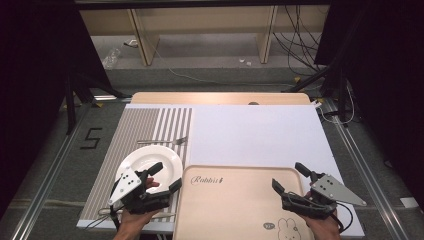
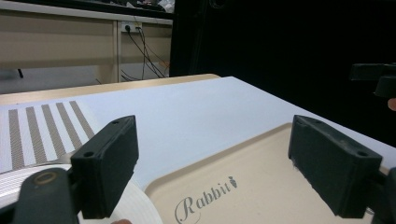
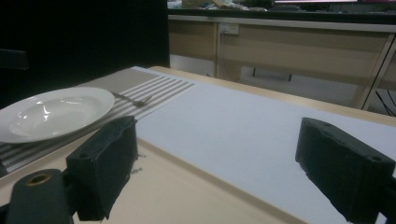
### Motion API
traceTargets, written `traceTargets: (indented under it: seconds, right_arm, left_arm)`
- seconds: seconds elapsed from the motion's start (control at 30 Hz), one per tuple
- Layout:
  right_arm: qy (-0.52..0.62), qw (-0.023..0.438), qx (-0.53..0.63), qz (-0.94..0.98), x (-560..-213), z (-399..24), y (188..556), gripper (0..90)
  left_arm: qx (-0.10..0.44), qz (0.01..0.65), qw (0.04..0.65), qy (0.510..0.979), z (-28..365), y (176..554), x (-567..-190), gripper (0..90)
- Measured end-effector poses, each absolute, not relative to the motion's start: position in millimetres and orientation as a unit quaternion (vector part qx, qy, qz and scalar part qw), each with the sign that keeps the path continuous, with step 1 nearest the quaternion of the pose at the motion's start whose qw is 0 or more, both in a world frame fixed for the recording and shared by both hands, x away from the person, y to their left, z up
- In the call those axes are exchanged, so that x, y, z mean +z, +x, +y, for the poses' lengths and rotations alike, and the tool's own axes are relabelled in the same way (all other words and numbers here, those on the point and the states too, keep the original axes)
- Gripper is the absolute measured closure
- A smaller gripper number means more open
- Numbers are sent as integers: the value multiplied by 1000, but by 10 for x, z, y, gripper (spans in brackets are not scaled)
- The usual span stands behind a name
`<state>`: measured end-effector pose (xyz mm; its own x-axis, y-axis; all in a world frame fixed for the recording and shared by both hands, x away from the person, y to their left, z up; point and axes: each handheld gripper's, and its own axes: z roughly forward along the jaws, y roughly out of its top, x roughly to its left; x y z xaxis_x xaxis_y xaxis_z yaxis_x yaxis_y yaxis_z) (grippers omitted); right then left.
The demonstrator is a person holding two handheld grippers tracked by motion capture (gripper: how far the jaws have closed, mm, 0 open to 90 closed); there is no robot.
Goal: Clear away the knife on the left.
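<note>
A white plate (image 1: 150, 162) lies on the striped placemat (image 1: 135, 135) at the front left, with a fork (image 1: 162, 141) just behind it. A beige tray (image 1: 235, 200) printed with "Rabbit" and a bunny sits at the front middle. My left gripper (image 1: 166, 177) hovers open over the plate's near edge and the tray's left rim, nothing between its jaws. My right gripper (image 1: 290, 176) stands open above the tray's right side, also empty. In the right gripper view the plate (image 3: 56, 112) and fork (image 3: 133, 100) lie far to the left.
A white mat (image 1: 255, 132) covers the table behind the tray. The wooden table edge (image 1: 220, 97) runs along the back. Dark stands and cables sit on the floor beyond.
</note>
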<state>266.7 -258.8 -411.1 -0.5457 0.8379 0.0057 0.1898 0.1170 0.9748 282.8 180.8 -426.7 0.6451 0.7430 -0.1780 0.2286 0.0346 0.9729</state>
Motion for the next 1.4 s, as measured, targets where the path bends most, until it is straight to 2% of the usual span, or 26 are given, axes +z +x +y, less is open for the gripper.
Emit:
traceTargets:
  seconds: [0.7,0.9,1.4]
  right_arm:
    - [372,297,549,687,-4110,-2584,2666,136]
    - [370,296,551,687,-4110,-2584,2663,136]
    - [377,294,550,685,-4121,-2594,2673,137]
  left_arm:
    - [213,364,622,660,1839,2827,-4249,156]
    - [230,363,611,665,1890,2831,-4212,157]
    - [184,344,551,738,1993,2899,-4124,158]
